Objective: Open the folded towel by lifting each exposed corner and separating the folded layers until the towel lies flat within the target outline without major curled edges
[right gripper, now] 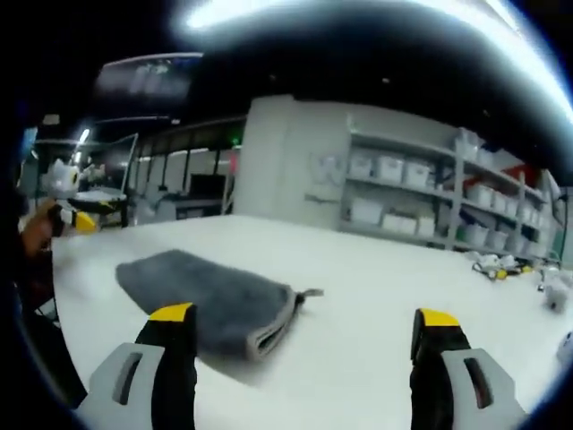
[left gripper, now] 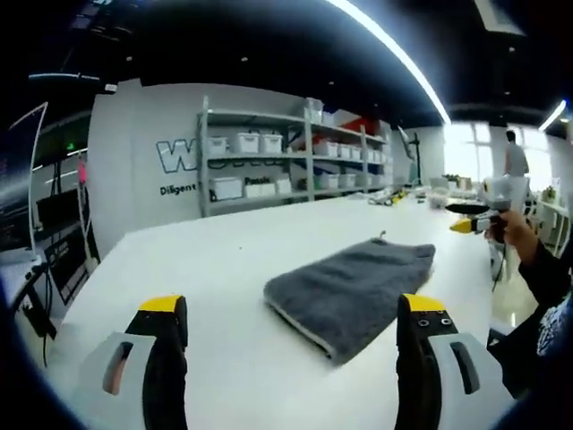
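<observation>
A: Nearest first: left claw (left gripper: 294, 324) is hanging over the white bench (left gripper: 215, 260) w/ jaws spread wide, gripping nothing. Right claw (right gripper: 304, 336) likewise, released and empty.

B: And the towel?

A: Grey towel (left gripper: 351, 287) is lying folded just beyond both claws, apart from them, layers stacked, small loop at one edge.

B: So progress?

A: Looks like nothing's opened yet; every corner is waiting to be lifted. No outline I can make out. Shelves (left gripper: 295, 157) are standing far behind.

Left gripper (left gripper: 291, 336) with black jaws, yellow-capped tips, grey side plates with slots, small screws on one jaw, right gripper (right gripper: 300, 345) of the same build, person's dark sleeve (left gripper: 548, 273) and patterned blue-white clothing at the edge
</observation>
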